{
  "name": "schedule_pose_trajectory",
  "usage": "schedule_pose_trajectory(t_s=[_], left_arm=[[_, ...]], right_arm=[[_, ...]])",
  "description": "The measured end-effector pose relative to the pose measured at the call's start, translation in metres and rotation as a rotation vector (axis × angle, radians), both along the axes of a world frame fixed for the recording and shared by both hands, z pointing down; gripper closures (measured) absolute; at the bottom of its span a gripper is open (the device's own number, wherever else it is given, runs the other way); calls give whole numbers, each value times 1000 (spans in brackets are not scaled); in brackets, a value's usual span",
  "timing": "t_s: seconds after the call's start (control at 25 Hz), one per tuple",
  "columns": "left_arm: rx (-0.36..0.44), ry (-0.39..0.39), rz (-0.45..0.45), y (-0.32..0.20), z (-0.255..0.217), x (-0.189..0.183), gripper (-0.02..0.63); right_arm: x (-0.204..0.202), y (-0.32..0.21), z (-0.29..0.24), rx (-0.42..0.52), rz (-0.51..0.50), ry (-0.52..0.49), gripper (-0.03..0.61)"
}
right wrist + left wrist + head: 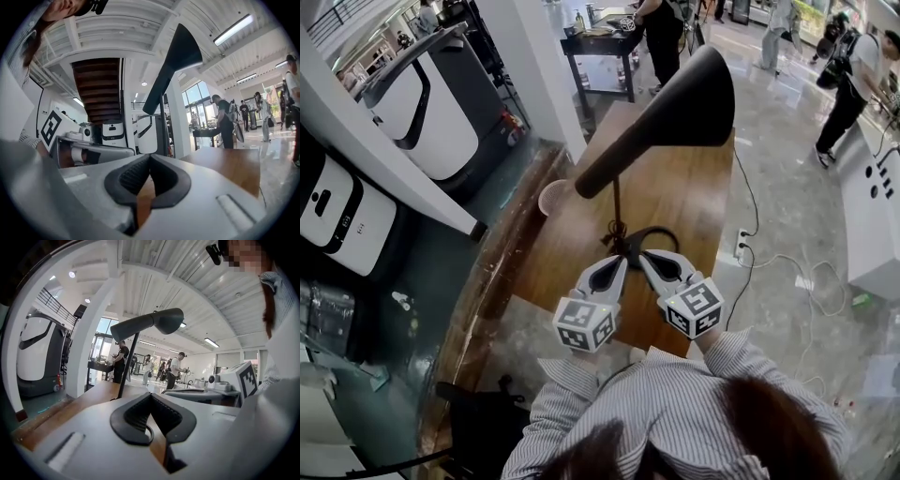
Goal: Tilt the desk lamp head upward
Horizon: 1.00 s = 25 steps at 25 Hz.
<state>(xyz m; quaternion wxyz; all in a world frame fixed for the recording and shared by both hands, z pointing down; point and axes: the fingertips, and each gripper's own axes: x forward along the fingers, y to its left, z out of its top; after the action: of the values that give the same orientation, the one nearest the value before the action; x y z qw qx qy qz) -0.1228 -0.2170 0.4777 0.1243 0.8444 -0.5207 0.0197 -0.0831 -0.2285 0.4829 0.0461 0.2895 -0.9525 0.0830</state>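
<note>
A wooden table [694,202] runs away from the person. A paper cup [553,197] sits at its left edge. Off the right edge, a power strip [741,246] lies on the polished floor with a white cable [811,281] trailing from it. White and black machines [422,112] stand to the left. A black side table [600,47] stands farther back, with people around it.

The left gripper [622,260] and the right gripper [643,255] lie side by side over the near part of the table. Both point at the lamp's round black base [647,236] and are just short of it. In the left gripper view, the left gripper [151,396] has its jaws pressed together at the tips, with nothing between them. The right gripper [150,158] looks the same in its own view: jaws closed and empty.

The desk lamp stands near the middle of the table. Its thin dark stem [616,206] rises from the base. The black cone-shaped lamp head [675,117] sits on top, and its wide mouth faces away from the person and to the right. From the left gripper view, the lamp head [150,323] hangs roughly level above the stem.
</note>
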Motion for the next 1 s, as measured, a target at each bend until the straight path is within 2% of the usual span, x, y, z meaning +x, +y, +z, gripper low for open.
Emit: schedule_pose_trajectory(t_s=[0.12, 1.0], left_arm=[[7, 21, 4, 4, -6, 0, 607], [-25, -5, 31, 3, 3, 20, 607]], right_arm=[[-3, 7, 2, -19, -16, 4, 578], [7, 12, -5, -6, -38, 18, 578]])
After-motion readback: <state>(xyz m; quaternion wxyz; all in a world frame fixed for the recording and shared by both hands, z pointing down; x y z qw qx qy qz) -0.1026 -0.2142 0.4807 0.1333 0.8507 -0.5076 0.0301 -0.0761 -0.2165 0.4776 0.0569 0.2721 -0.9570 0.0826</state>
